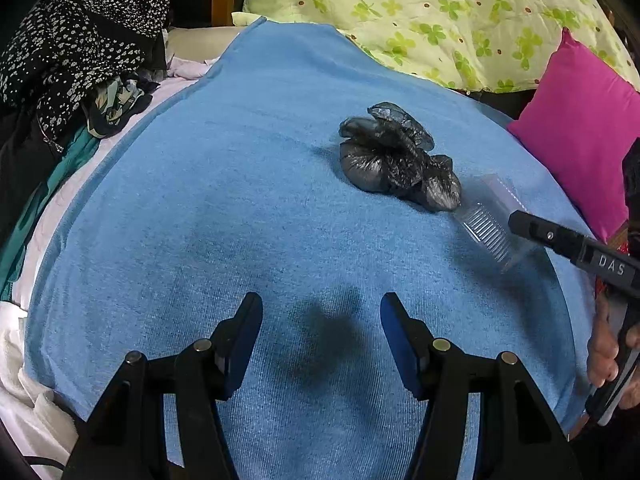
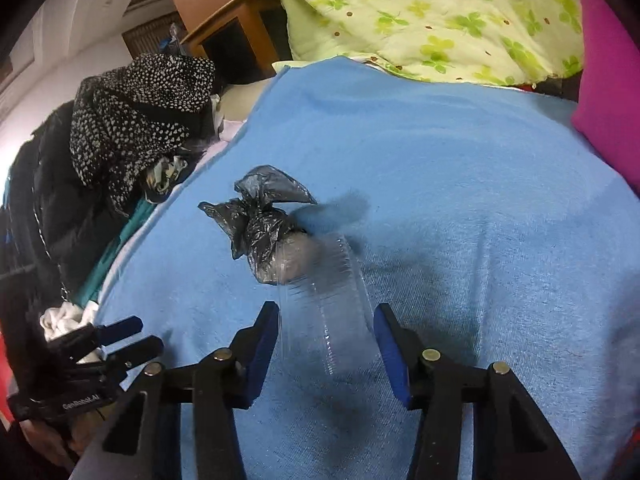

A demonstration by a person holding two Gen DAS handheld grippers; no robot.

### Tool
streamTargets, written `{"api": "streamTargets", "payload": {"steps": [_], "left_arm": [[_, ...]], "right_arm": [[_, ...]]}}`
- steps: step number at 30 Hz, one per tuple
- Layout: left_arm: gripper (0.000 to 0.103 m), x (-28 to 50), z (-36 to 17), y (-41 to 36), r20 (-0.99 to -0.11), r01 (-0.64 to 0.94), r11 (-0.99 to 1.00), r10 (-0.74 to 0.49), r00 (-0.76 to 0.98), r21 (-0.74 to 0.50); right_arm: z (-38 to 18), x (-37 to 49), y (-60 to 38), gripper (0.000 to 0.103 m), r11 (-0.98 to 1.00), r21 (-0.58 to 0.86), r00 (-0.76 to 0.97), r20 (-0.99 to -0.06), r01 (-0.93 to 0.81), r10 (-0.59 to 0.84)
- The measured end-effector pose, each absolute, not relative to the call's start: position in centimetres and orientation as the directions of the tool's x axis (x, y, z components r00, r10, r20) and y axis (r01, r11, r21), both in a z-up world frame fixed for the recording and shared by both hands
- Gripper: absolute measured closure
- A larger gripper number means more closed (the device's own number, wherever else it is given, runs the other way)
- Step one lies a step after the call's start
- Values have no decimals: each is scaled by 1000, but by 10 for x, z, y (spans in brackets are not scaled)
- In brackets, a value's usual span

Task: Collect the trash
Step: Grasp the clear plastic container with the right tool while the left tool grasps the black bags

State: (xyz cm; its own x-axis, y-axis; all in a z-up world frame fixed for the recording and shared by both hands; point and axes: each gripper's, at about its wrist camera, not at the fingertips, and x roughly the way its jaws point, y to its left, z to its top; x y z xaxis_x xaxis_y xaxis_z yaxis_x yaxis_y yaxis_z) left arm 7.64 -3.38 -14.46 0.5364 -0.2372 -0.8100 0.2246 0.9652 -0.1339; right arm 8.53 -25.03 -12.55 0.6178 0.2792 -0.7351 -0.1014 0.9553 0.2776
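Observation:
A tied black plastic trash bag (image 1: 396, 158) lies on the blue blanket (image 1: 248, 200); it also shows in the right wrist view (image 2: 260, 224). A clear ribbed plastic cup (image 2: 328, 304) lies on its side next to the bag, between the open fingers of my right gripper (image 2: 326, 344). The jaws stand wide on either side of it and do not press it. In the left wrist view the cup (image 1: 486, 220) lies at the tip of the right gripper's finger (image 1: 536, 232). My left gripper (image 1: 322, 332) is open and empty above the blanket, nearer than the bag.
A pile of dark spotted clothes (image 1: 76, 52) lies at the left of the bed. A green clover-print quilt (image 1: 460, 12) lies at the back. A pink pillow (image 1: 580, 128) stands at the right. A wooden bed frame (image 2: 236, 32) is behind.

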Motion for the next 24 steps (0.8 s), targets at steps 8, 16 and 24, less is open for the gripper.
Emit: {"api": "streamTargets", "payload": {"steps": [8,16,24], "left_arm": [[41,102,-119,-45,-786,226,961,-261,561,-157],[41,155,-113,-93,-801,263,940,-325,503,-216],[41,200,-150,-140,-875,166,965,-255,411,-203]], "right_arm": [[-122,81,-241,54,970,219,625,-743,-109,238],[-105,64,-290,57,974,228,678,-716,-2,169],[-96,56,-317,57,969,235,695,-709,76,117]]}}
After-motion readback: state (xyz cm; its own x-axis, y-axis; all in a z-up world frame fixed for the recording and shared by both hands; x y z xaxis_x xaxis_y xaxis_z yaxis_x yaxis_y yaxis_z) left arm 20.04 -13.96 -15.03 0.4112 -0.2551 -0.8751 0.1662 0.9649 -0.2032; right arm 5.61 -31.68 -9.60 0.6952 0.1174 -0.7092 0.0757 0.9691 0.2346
